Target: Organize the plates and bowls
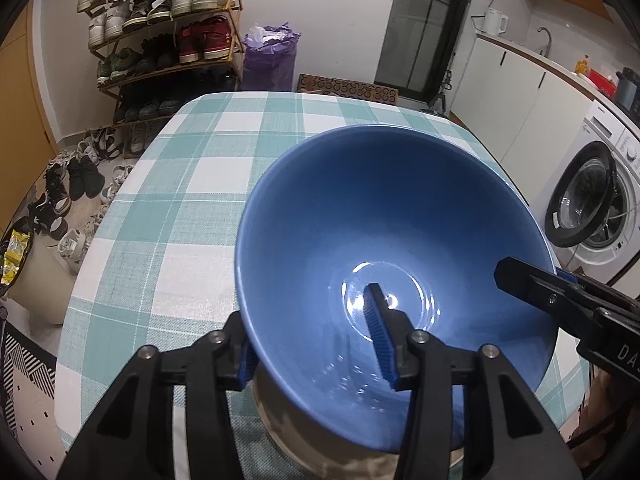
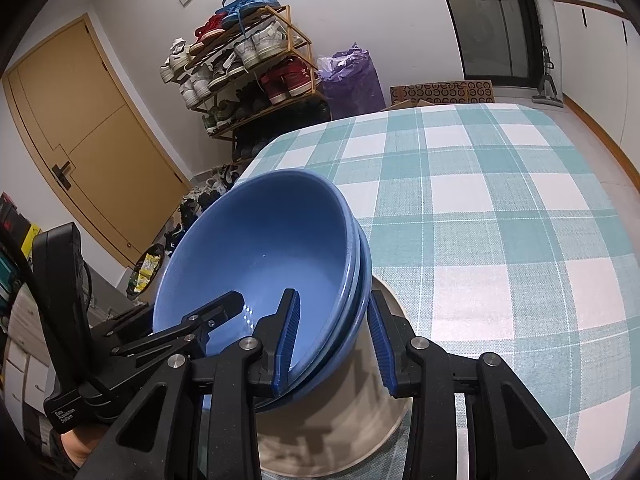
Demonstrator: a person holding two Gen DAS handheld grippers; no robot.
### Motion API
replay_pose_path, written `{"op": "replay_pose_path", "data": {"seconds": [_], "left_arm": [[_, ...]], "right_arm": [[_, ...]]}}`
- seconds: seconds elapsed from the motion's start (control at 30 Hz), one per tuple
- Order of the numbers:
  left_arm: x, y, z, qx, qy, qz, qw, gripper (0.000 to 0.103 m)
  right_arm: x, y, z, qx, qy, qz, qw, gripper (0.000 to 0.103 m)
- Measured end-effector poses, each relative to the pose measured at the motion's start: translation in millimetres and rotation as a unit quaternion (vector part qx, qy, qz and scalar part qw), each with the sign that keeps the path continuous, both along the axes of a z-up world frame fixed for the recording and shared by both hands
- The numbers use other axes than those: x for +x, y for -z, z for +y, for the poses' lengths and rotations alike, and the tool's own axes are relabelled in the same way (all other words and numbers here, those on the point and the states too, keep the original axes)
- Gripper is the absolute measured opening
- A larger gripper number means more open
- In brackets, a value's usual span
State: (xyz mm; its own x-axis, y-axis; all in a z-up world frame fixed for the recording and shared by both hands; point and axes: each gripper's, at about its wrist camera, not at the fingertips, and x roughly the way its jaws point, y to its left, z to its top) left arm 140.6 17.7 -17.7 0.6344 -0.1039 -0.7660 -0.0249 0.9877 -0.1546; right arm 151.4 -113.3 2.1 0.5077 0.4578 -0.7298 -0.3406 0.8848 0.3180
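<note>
A stack of blue bowls (image 1: 360, 220) (image 2: 256, 248) sits tilted on a beige plate (image 2: 360, 432) (image 1: 288, 432) at the near edge of the checked table. My left gripper (image 1: 316, 344) straddles the near rim, one finger inside the top bowl and one outside, jaws open around the wall. My right gripper (image 2: 332, 336) straddles the stack's rim from the other side, one blue pad inside (image 2: 286, 340) and one outside (image 2: 382, 344), with a visible gap. The right gripper also shows in the left wrist view (image 1: 560, 300).
The teal and white checked tablecloth (image 2: 500, 200) (image 1: 180, 200) covers the table beyond the bowls. A shoe rack (image 1: 160, 40), a purple bag (image 1: 270, 56), a washing machine (image 1: 596, 204) and a wooden door (image 2: 80, 152) stand around the table.
</note>
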Motion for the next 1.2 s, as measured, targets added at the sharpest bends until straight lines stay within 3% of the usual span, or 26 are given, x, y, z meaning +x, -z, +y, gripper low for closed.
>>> {"op": "replay_pose_path", "data": {"seconds": [0.07,0.17,0.27,0.3,0.37,0.43,0.5,0.57,0.63,0.8,1.07,1.2], "left_arm": [[-1.4,-0.8,-0.2,0.006,0.003,-0.002,1.0000,0.051],[-6.5,-3.5,1.3,0.013,0.003,-0.007,0.9999,0.062],[-12.9,-6.8,6.1,0.014,0.004,-0.014,0.9998,0.070],[-15.8,-8.5,8.4,0.014,0.001,-0.020,0.9997,0.078],[-21.7,-11.8,12.5,0.016,-0.004,-0.033,0.9993,0.080],[-28.8,-15.3,17.0,0.015,-0.005,-0.044,0.9989,0.084],[-37.2,-19.6,21.3,0.011,-0.006,-0.063,0.9979,0.099],[-45.4,-24.4,23.3,0.007,-0.003,-0.084,0.9964,0.103],[-54.3,-29.1,24.6,0.004,0.004,-0.107,0.9943,0.103],[-76.7,-35.5,24.9,0.024,0.008,-0.157,0.9872,0.103],[-104.7,-28.3,26.3,0.045,0.009,-0.193,0.9800,0.103],[-116.5,-21.2,32.9,0.033,-0.010,-0.204,0.9784,0.103]], "right_arm": [[-1.0,0.0,-0.6,-0.004,-0.003,-0.005,1.000,0.037],[-4.2,-0.5,-2.9,-0.019,0.002,-0.018,1.000,0.050],[-6.7,-1.6,-8.6,-0.012,0.000,-0.021,1.000,0.053],[-8.3,-2.8,-10.8,-0.011,0.001,-0.025,1.000,0.064],[-11.9,-5.2,-15.5,-0.006,0.002,-0.035,0.999,0.081],[-16.7,-8.2,-20.1,-0.001,0.002,-0.047,0.999,0.084],[-21.3,-9.4,-23.9,0.006,-0.004,-0.052,0.999,0.087],[-26.4,-10.6,-27.1,0.013,-0.010,-0.060,0.998,0.091],[-33.8,-11.6,-30.7,0.018,-0.014,-0.077,0.997,0.101],[-51.2,-11.4,-41.9,0.038,-0.021,-0.110,0.993,0.102],[-84.2,-3.2,-63.6,0.053,-0.024,-0.146,0.988,0.102],[-105.6,5.7,-69.4,0.052,-0.032,-0.164,0.985,0.102]]}}
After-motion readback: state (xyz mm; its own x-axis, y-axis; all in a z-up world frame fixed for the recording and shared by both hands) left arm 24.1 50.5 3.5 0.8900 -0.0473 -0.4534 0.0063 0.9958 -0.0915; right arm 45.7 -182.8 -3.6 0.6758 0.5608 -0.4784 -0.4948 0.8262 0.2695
